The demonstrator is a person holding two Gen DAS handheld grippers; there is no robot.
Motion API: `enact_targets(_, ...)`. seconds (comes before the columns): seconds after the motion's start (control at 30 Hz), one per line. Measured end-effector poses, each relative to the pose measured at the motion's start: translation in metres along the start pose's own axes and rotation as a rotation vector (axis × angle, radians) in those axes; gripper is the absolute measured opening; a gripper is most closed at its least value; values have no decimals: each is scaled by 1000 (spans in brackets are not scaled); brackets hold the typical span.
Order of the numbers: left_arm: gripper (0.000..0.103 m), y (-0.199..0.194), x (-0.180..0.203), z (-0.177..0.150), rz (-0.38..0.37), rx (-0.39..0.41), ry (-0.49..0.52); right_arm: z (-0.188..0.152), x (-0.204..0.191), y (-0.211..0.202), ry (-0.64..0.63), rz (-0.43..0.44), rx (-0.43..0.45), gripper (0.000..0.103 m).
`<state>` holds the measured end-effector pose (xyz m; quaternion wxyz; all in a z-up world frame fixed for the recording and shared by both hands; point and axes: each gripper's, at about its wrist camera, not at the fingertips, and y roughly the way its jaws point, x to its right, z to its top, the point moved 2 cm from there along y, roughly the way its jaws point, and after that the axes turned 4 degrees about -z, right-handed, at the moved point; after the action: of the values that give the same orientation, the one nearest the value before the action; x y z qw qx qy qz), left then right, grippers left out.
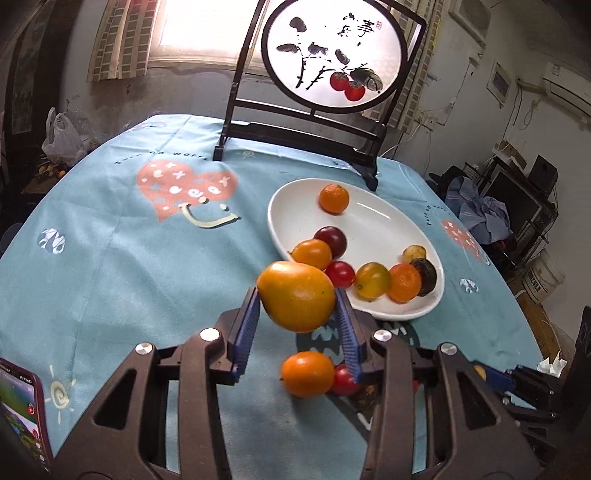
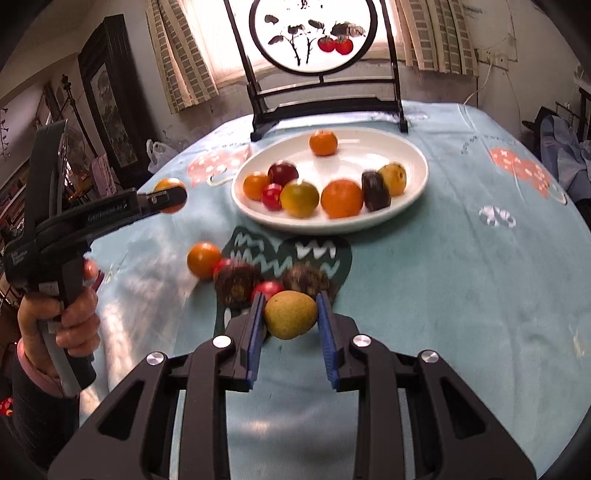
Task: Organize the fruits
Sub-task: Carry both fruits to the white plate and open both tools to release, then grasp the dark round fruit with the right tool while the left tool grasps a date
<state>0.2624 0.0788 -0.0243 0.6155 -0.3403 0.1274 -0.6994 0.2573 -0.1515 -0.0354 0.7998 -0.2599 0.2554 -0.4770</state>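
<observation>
My left gripper is shut on an orange-yellow fruit and holds it in the air left of the white plate. It also shows in the right wrist view. My right gripper is shut on a yellow-green fruit just above the cloth. The plate holds several fruits: oranges, red and dark ones. Loose on the cloth lie an orange, small red fruits and two dark brown fruits.
A dark wooden stand with a round painted screen stands behind the plate. The table has a blue patterned cloth. A phone lies at the near left edge. A crumpled tissue lies at the right edge.
</observation>
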Motion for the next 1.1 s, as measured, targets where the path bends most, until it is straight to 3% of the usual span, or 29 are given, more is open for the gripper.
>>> enact_targets(0.23, 42, 44, 36, 24, 5, -46, 87, 65, 29, 37, 78, -20, 102, 28)
enact_targets(0.43, 42, 83, 45, 44, 46, -75, 100, 92, 45, 74, 95, -23, 131, 29)
enact_targets(0.47, 42, 87, 46, 45, 53, -81, 99, 90, 46, 75, 107, -16, 133, 31)
enact_targets(0.5, 45, 89, 46, 45, 67, -85, 99, 88, 48, 75, 113, -15, 125, 41)
enact_targets(0.53, 61, 87, 47, 44, 79, -80, 107, 87, 48, 73, 112, -13, 121, 51)
enact_targets(0.57, 68, 82, 48, 43, 93, -61, 123, 85, 48, 68, 110, -13, 128, 56)
enact_targets(0.63, 83, 69, 51, 41, 138, -27, 158, 84, 46, 56, 101, -13, 152, 60)
enact_targets(0.73, 93, 48, 47, 39, 134, -1, 143, 76, 41, 42, 100, 13, 160, 62)
enact_targets(0.83, 98, 28, 34, 32, 125, 19, 111, 61, 35, 34, 96, 54, 129, 62)
enact_targets(0.93, 99, 17, 8, 21, 192, 29, 64, 42, 27, 29, 74, 64, 91, 62)
enact_targets(1.0, 99, 14, -14, 12, 238, 10, 12, 32, 22, 28, 55, 75, 53, 62)
enact_targets(1.1, 99, 12, -40, 0, 245, -41, -74, 20, 13, 30, 31, 102, 3, 62)
